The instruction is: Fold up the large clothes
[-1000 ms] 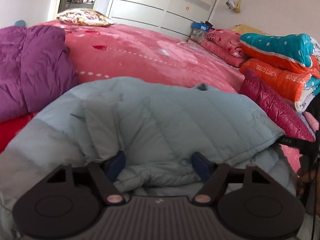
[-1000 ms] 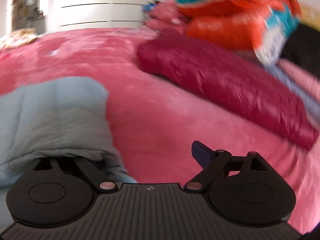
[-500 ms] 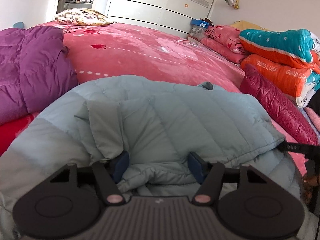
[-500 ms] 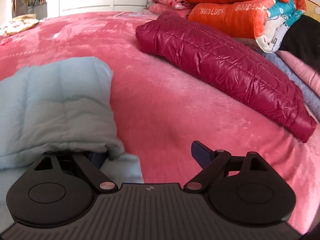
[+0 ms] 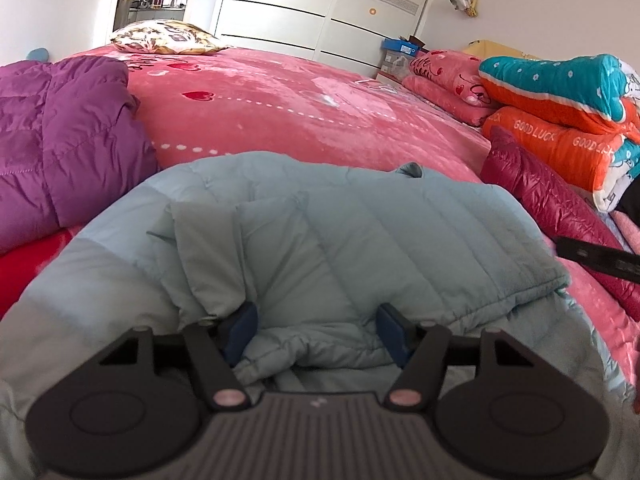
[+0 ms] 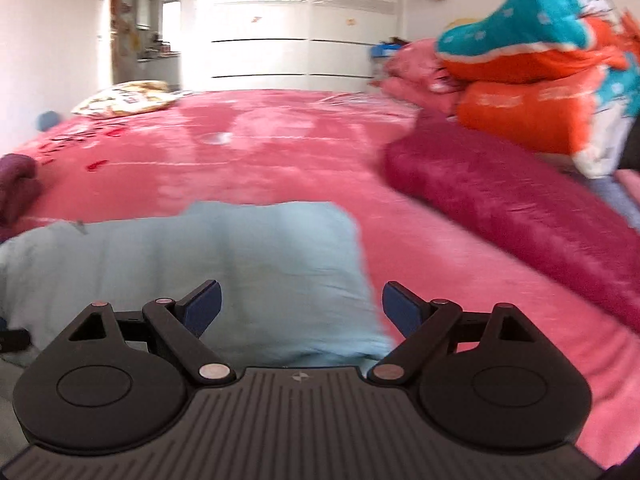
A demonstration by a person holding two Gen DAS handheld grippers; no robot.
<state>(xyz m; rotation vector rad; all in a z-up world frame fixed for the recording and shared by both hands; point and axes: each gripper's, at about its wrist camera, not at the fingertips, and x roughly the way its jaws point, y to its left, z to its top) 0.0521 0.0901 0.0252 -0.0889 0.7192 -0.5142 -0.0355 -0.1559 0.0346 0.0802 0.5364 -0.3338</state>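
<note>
A pale blue quilted down jacket lies folded on the pink bed; it also shows in the right wrist view. My left gripper is open, its blue pads on either side of a bunched fold at the jacket's near edge. My right gripper is open and empty, held above the jacket's right part. Part of the right gripper's black body shows at the right edge of the left wrist view.
A purple down jacket lies to the left. A dark red down jacket lies to the right, with stacked orange and teal quilts behind it. A patterned pillow and white wardrobe are at the far end.
My right gripper has lifted off the jacket's right edge and swung left, so both pads now show above the jacket. My left gripper has stayed open at the near fold.
</note>
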